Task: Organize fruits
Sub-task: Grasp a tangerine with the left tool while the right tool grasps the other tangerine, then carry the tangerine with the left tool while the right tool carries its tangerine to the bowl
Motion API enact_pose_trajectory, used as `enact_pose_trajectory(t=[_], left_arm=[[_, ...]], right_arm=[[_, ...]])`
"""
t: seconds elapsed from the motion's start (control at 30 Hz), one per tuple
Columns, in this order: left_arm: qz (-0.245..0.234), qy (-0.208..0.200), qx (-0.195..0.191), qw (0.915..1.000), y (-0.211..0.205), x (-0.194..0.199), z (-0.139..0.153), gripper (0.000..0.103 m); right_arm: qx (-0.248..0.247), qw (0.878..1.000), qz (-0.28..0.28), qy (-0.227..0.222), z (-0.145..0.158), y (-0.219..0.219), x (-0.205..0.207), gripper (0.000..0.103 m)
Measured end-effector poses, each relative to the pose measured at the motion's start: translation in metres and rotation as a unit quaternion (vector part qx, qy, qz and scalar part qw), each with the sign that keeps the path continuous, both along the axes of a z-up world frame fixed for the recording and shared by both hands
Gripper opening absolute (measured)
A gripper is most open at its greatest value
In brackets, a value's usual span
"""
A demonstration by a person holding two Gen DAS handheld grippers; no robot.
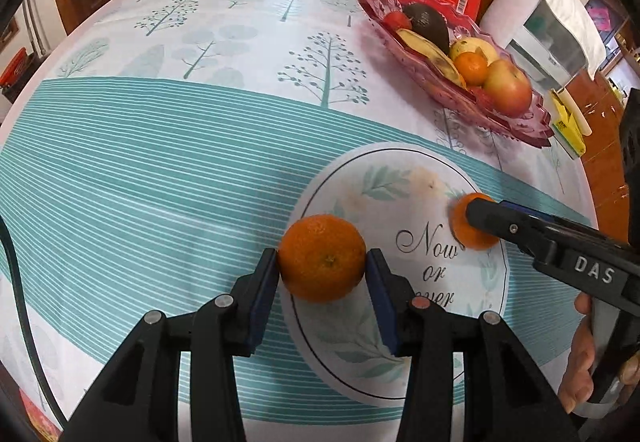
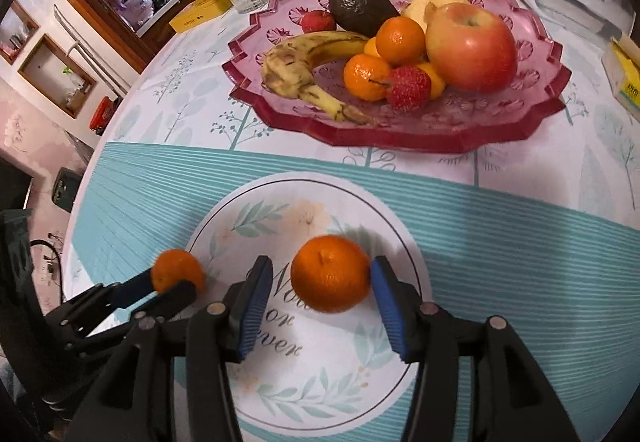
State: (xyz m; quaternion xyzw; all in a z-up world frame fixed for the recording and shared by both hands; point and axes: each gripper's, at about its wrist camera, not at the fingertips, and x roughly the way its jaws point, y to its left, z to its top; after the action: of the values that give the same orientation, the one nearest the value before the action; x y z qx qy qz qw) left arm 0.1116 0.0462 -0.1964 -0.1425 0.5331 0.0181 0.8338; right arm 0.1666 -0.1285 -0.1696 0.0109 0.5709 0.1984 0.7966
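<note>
Left gripper point(image 1: 322, 262): fingers point(image 1: 264, 294) pinching a mandarin point(image 1: 322, 257) across its middle, both pads against the peel, at the left rim of the round mat point(image 1: 400, 182).
Right gripper point(image 2: 320, 282): fingers point(image 2: 390, 306) spread around a second mandarin point(image 2: 330, 273); the right pad touches the peel, the left pad stands just apart. Whether this fruit rests on the mat or hangs above it, I cannot tell; it is slightly blurred.
Handling: both mandarins look light, round and soft-skinned, with loose pebbled peel; likely to bruise or roll under a hard or off-centre squeeze.
Where to hold: across the widest girth, stem dimple facing up, pads opposite each other.
Destination: probably the pink fruit tray point(image 2: 540, 110) beyond the mat, already crowded with a banana point(image 2: 304, 58), an apple point(image 2: 472, 46), an avocado point(image 2: 360, 8) and other fruit.
Edges: raised scalloped tray rim to clear.
Open room: bare tray floor in front of the banana; clear worktop point(image 1: 160, 170) to the left.
</note>
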Motion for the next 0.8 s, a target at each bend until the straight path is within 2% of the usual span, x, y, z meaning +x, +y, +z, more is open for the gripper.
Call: enact_pose_trajectory(t=[0.23,0.47,0.53,0.67,0.8], left_arm=[[-0.011,-0.001,0.0,0.9999,0.002,0.003,0.0,0.043],[-0.019,-0.009,0.0,0.9998,0.002,0.001,0.004,0.043],[-0.022,-0.012,0.001,0.9997,0.001,0.001,0.007,0.043],[-0.03,-0.016,0.002,0.9994,0.0,0.001,0.014,0.043],[-0.039,-0.017,0.009,0.999,-0.003,0.004,0.024,0.043]], right_arm=[[-0.027,1.0,-0.01,0.008,-0.01,0.0,0.005,0.052],[-0.023,0.999,-0.023,0.013,-0.014,-0.008,0.001,0.05],[-0.026,0.999,-0.026,0.008,-0.013,-0.01,-0.001,0.046],[-0.032,0.999,-0.026,0.003,-0.009,-0.013,-0.006,0.045],[-0.015,1.0,-0.021,-0.005,0.007,-0.015,-0.012,0.045]])
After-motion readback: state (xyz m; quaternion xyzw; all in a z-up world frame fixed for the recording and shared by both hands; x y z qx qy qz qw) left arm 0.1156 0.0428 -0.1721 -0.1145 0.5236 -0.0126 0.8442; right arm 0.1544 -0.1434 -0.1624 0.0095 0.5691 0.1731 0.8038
